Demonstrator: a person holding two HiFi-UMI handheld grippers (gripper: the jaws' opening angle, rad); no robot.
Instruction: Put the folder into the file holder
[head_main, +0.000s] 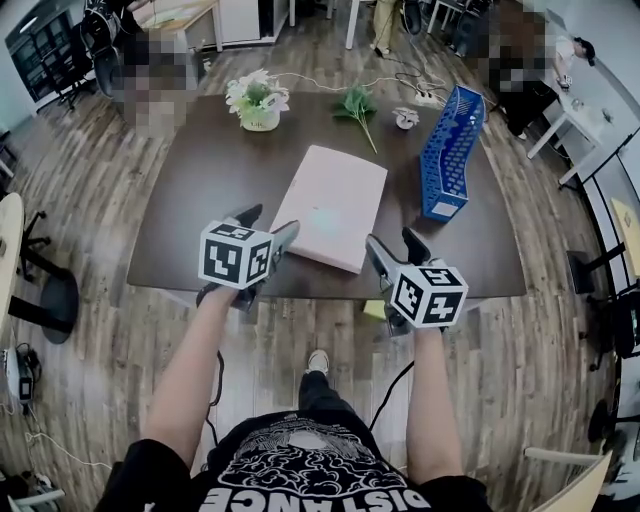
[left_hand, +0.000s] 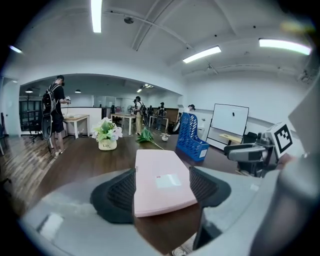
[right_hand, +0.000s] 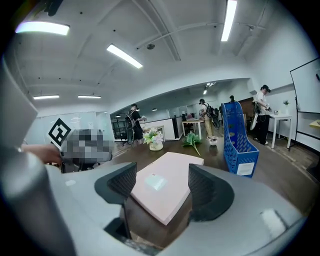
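We hold both bare forearms stretched forward from the body, side by side, so that each hand reaches the near edge of the dark brown desk (head_main: 195, 190). The left gripper (head_main: 268, 222) points ahead and a little downward, just at the near left corner of the flat pale pink folder (head_main: 335, 205). Its jaws stand wide apart with nothing gripped. The folder shows between them in the left gripper view, but the pads do not press on it. The right gripper (head_main: 393, 243) has the same forward, slightly dipped pose by the folder's near right corner. Its jaws are also spread wide and hold nothing, and the folder lies ahead of them.

The folder lies flat on the desk, closed, about midway between the left and right edges. Its short near side is close to the near edge and its length runs toward the far edge.

The blue slotted plastic file holder (head_main: 452, 150) stands upright toward the right edge, beside the folder but apart from it. A white label is on its low near end. Near the far edge, a small white pot (head_main: 260, 118) holds white flowers and green leaves. A loose green leafy sprig (head_main: 357, 105) lies on the desk to the pot's right.
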